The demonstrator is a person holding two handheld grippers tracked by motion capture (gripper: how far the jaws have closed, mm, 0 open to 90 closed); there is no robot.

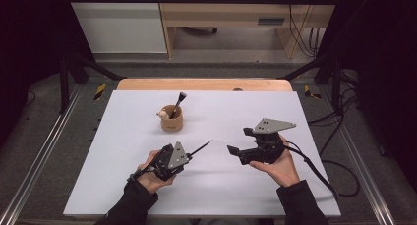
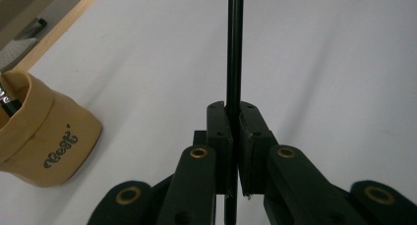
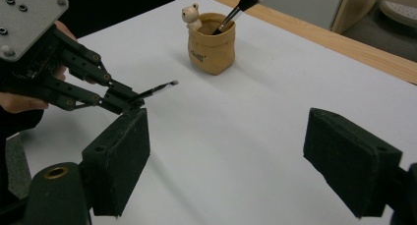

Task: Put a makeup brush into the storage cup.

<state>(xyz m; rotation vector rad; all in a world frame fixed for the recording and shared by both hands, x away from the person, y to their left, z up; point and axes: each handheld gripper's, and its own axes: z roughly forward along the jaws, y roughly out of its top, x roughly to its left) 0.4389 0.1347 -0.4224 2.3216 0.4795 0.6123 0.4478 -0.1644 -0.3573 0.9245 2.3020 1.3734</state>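
1. My left claw (image 1: 189,156) is clamped tight on a thin black brush (image 1: 201,148); in the left gripper view the two pads press on the handle (image 2: 234,63) from both sides, and it runs straight up between them.
2. In the high view the brush sticks out of the left claw toward the upper right, its tip over the white table (image 1: 123,185), roughly midway between my two claws.
3. In the right gripper view the same brush (image 3: 158,89) pokes from the left claw (image 3: 129,103), its tip light-coloured and clear of the table.
4. My right claw (image 1: 231,150) stands wide, with nothing between its pads (image 3: 118,161); only bare table shows in the gap.
5. The right claw lies on its side in my hand (image 1: 278,163), pointing left toward the brush tip, near it but not touching.
6. A tan pot (image 1: 172,119) stands farther back on the table, well apart from both claws. A small bear figure (image 3: 191,14) sits at its rim, and a second brush (image 1: 179,103) leans out of it.
7. In the left gripper view the pot (image 2: 44,136) sits low at the left, with dark lettering on its side.
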